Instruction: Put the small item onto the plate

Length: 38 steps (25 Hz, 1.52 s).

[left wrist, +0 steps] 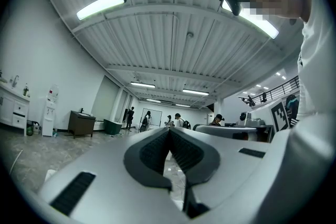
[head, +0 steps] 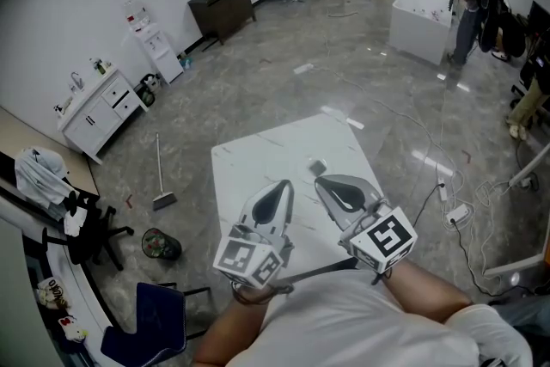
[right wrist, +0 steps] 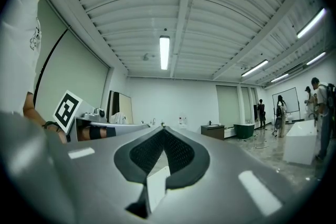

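Small item (head: pixel 317 167) lies on table (head: pixel 249 163), clear of closed fingers (head: pixel 344 195).

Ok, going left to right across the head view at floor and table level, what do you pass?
From the left: white sink cabinet → broom → left tool → right tool → power strip.
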Each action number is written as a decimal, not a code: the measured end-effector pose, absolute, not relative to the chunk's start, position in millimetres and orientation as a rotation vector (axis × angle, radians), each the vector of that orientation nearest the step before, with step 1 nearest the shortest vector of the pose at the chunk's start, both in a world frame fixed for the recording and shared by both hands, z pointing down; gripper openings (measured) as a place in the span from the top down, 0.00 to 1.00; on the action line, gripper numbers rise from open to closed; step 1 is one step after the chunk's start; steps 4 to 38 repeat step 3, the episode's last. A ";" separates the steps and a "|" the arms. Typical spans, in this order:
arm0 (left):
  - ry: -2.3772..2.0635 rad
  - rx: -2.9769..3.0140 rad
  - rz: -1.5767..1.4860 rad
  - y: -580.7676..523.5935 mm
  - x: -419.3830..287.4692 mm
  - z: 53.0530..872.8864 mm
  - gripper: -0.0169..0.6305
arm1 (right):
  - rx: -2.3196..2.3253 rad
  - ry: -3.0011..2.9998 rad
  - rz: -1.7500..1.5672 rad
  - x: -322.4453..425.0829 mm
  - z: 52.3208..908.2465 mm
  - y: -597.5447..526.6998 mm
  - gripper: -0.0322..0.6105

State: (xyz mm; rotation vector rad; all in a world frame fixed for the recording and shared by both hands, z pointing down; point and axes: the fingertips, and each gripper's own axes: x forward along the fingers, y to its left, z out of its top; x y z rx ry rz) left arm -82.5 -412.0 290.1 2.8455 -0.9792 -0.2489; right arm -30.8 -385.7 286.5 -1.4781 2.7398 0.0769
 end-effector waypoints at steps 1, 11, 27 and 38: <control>-0.981 2.845 -0.248 -412.0 -83.4 291.4 0.96 | -1.473 2.743 0.073 -31.4 288.5 -385.4 0.95; -0.986 2.844 -0.246 -412.0 -85.5 294.4 0.96 | -1.462 2.749 0.065 -33.2 292.8 -385.1 0.95; -0.986 2.844 -0.246 -412.0 -85.5 294.4 0.96 | -1.462 2.749 0.065 -33.2 292.8 -385.1 0.95; -0.986 2.844 -0.246 -412.0 -85.5 294.4 0.96 | -1.462 2.749 0.065 -33.2 292.8 -385.1 0.95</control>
